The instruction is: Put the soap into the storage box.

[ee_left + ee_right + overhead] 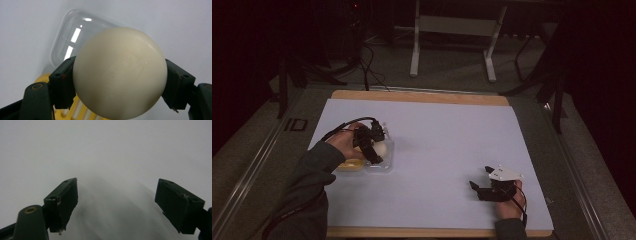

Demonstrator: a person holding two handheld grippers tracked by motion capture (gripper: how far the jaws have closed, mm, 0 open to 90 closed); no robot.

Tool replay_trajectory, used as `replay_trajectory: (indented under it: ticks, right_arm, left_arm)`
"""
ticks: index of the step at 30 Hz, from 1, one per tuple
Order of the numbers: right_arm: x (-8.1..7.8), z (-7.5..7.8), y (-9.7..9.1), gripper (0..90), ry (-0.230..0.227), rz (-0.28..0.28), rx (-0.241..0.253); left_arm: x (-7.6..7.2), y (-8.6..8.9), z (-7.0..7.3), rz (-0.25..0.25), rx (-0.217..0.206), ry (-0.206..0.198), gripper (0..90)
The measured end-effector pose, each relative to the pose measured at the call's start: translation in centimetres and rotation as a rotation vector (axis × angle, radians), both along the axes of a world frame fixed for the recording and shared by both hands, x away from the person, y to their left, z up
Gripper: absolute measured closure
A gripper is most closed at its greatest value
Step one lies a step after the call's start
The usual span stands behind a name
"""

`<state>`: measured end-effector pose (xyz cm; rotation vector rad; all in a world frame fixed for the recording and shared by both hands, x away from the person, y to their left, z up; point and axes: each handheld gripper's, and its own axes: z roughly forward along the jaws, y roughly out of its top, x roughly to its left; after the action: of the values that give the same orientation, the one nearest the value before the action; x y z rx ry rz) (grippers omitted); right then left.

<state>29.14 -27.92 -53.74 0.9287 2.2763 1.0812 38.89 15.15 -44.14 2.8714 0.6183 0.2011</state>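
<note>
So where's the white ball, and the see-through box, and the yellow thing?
White ball (120, 75), left gripper view: middle of its front.
See-through box (72, 35), left gripper view: its clear bottom, behind the ball.
Yellow thing (351, 164), high view: its top, beside the box.

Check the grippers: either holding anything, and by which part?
Left gripper clamps a cream ball across its widest part, one pad on each side. Right gripper is open, holding nothing.

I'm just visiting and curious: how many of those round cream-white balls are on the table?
1. The cream ball is clamped between the left gripper's jaws, above a clear plastic container. More could be hidden under the hand.
</note>
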Motion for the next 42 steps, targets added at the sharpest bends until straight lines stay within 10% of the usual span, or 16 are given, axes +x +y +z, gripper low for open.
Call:
replay_trajectory:
  ticks: [26,42]
  right_arm:
    - [0.0,0.0,0.0,18.3,-0.002,0.000,-0.003]
    - [0.0,0.0,0.0,18.4,-0.004,0.000,-0.004]
  left_arm:
    - [2.2,6.7,-2.2,0.216,0.083,0.070,25.0]
    - [2.6,6.8,-4.3,0.221,0.120,0.082,24.9]
